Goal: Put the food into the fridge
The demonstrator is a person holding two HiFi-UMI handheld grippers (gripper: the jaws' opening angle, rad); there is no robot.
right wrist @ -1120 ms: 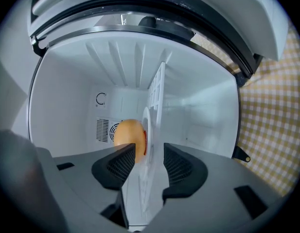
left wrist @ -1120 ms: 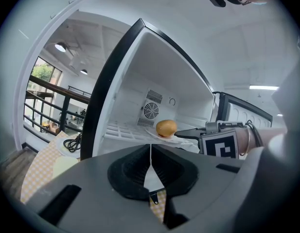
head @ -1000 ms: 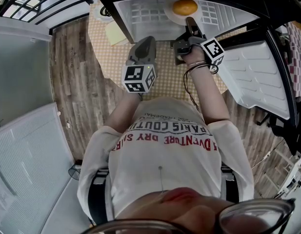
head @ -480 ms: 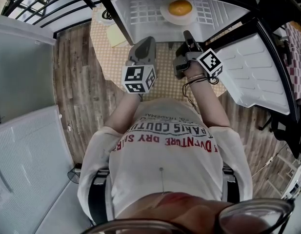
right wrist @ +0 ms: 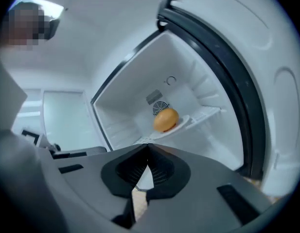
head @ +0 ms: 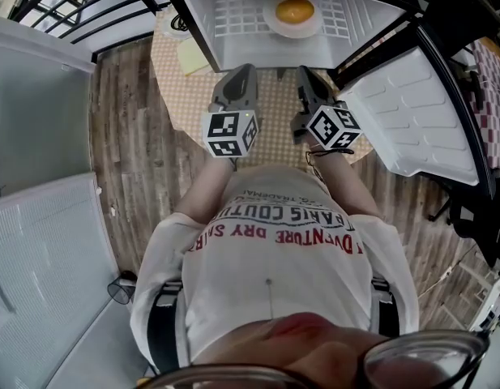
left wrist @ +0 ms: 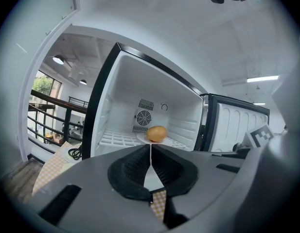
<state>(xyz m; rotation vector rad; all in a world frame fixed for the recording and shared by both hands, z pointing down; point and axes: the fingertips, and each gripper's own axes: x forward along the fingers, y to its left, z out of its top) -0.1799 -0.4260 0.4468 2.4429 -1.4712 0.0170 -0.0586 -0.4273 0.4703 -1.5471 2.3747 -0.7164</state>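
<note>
The job looks done: the orange [head: 295, 10] rests on its plate [head: 273, 23] inside the fridge [head: 233, 51], straight ahead of both grippers. The right gripper [head: 305, 78] has just closed its jaws on nothing, and the left gripper [head: 243, 73] is also pressed together, empty.

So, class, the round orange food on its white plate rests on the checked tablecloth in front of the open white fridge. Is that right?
Not quite. The round orange food on its white plate rests inside the open white fridge, not on the checked tablecloth in front of it. The head view shows this.
</note>
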